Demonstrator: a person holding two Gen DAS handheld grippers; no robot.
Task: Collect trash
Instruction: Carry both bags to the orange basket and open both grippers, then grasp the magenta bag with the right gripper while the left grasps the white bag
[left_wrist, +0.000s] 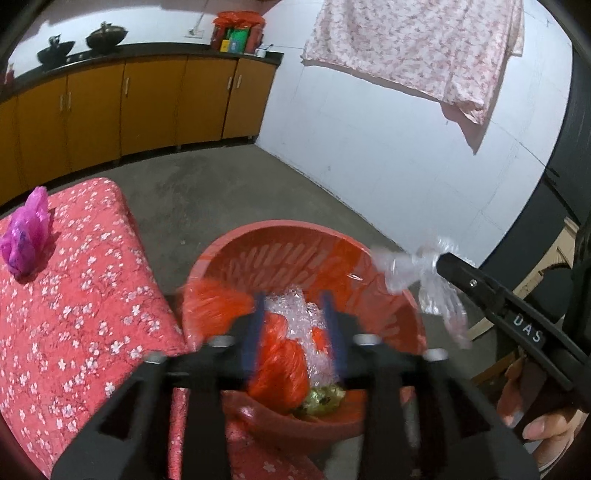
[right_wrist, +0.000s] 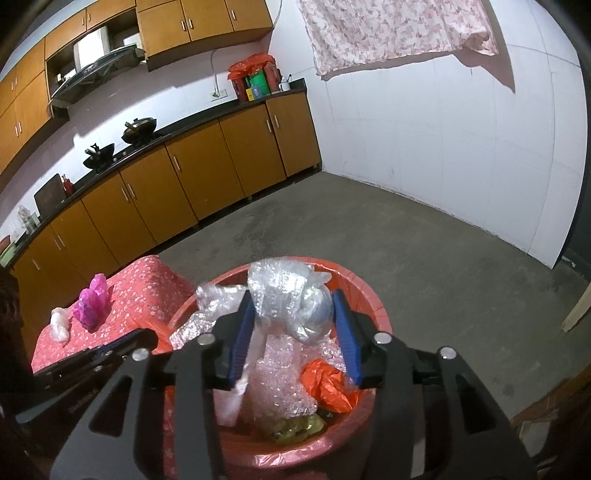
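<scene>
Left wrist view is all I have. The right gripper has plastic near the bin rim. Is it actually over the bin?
Observer: Looks so. In the right wrist view the clear plastic wad sits between the right gripper pads, lined up over the opening of the red bin, not outside its rim.
Operator: I see only a pink bag on the table. Anything else there?
Observer: Yes. A small whitish bag lies on the red floral cloth just beside the pink bag, on the side your view cuts off.
</scene>
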